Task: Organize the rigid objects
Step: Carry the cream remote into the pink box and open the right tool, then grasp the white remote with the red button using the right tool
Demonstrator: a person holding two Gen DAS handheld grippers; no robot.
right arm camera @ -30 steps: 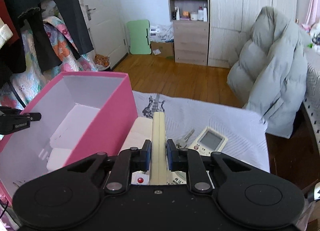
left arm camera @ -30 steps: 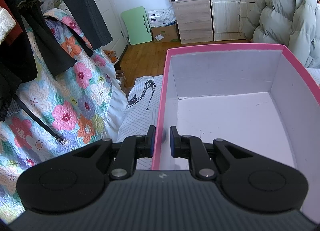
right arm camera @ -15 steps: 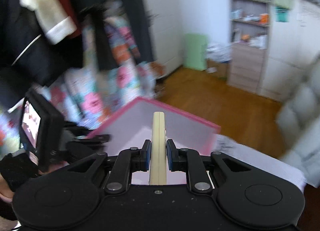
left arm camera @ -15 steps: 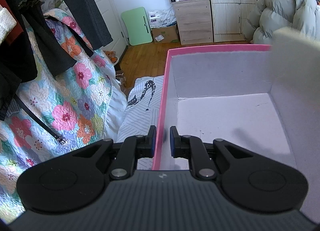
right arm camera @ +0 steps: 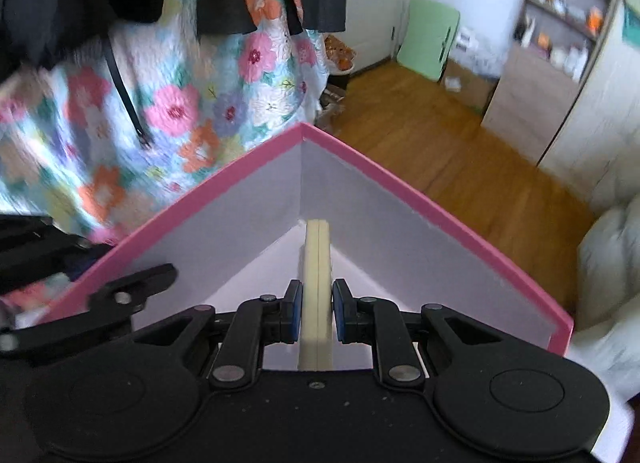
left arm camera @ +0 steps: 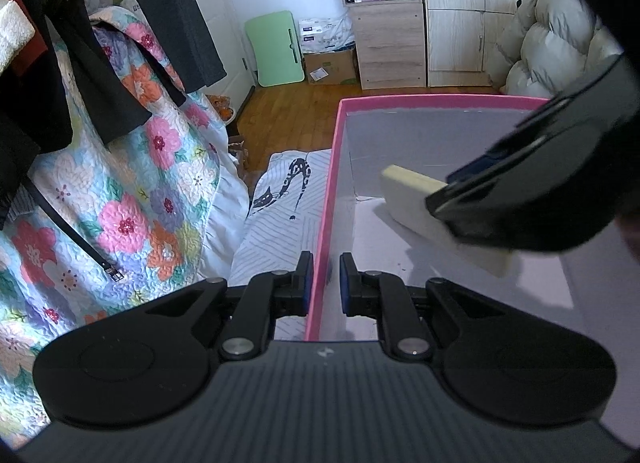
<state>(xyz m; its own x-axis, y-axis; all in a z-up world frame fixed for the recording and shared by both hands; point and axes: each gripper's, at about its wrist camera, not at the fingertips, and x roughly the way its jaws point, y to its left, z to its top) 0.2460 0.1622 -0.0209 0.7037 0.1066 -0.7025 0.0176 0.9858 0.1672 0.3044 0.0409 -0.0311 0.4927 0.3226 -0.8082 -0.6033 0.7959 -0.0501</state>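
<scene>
Both tools grip: left [left arm camera: 323,279] box wall [left arm camera: 320,223], right [right arm camera: 316,313] apparently cream slab [right arm camera: 317,263].

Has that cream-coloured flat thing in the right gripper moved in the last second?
Yes. The cream slab, clamped in the right gripper, has travelled leftward from over the bed into the pink box, toward its far corner.

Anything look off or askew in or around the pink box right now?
Nothing stands out. The left tongs grip the box wall, and the right tongs hold the cream remote edge-up over the inside corner. The box looks undamaged; nothing spilled.
</scene>
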